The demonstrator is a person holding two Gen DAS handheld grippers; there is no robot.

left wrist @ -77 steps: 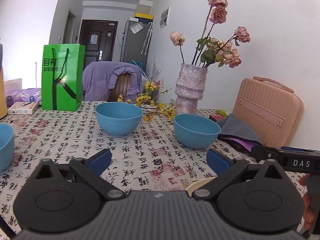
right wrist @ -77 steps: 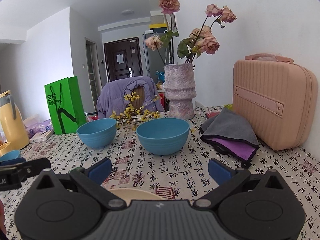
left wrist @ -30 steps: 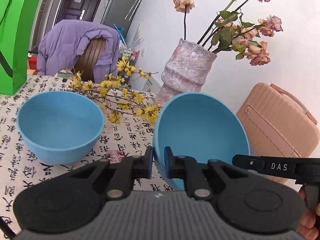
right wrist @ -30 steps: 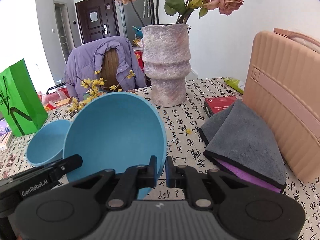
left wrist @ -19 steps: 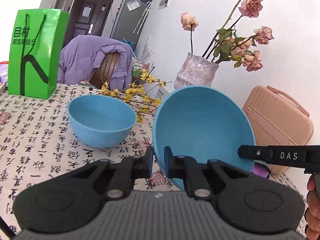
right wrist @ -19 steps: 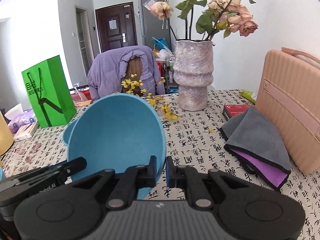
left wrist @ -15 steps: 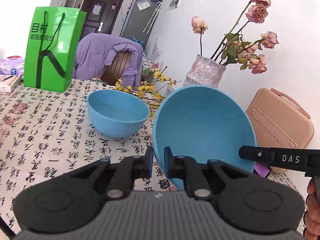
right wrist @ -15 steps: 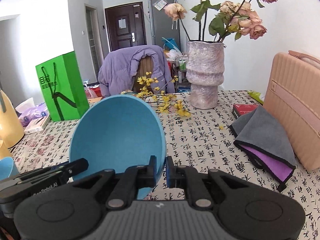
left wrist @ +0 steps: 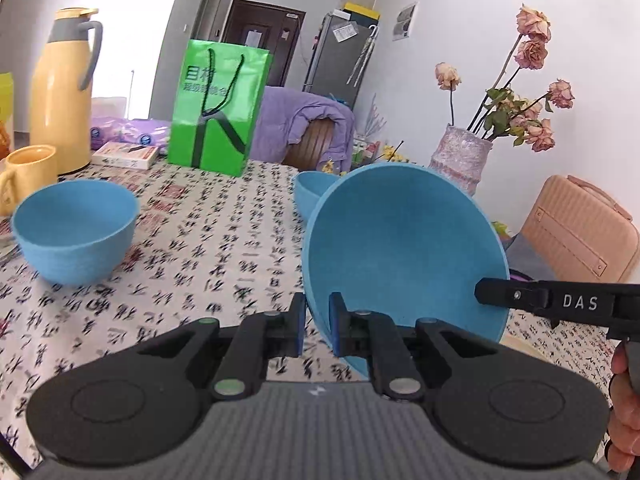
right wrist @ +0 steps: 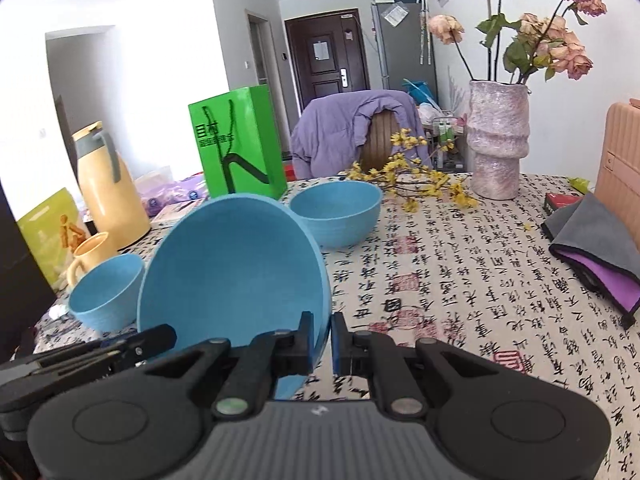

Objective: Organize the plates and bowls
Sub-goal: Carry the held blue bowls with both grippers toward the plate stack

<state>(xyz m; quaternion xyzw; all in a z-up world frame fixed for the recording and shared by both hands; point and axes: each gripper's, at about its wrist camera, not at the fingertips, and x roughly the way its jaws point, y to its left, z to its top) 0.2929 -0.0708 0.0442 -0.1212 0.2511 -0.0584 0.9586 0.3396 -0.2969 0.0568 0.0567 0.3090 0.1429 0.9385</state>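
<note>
A blue bowl (left wrist: 404,248) is held up above the table (left wrist: 224,248), tipped on edge with its hollow facing the cameras. The left gripper (left wrist: 317,326) is clamped on one side of its rim, and the right gripper (right wrist: 321,338) is clamped on the opposite side. Two more blue bowls sit upright on the patterned tablecloth: a near-left bowl (left wrist: 74,232) just beside a yellow mug (left wrist: 26,174), and a far bowl (right wrist: 336,212) near a green paper bag (left wrist: 218,106). A yellow thermos (left wrist: 60,96) stands behind the mug. A pink vase (right wrist: 498,140) of dried roses stands to the right.
</note>
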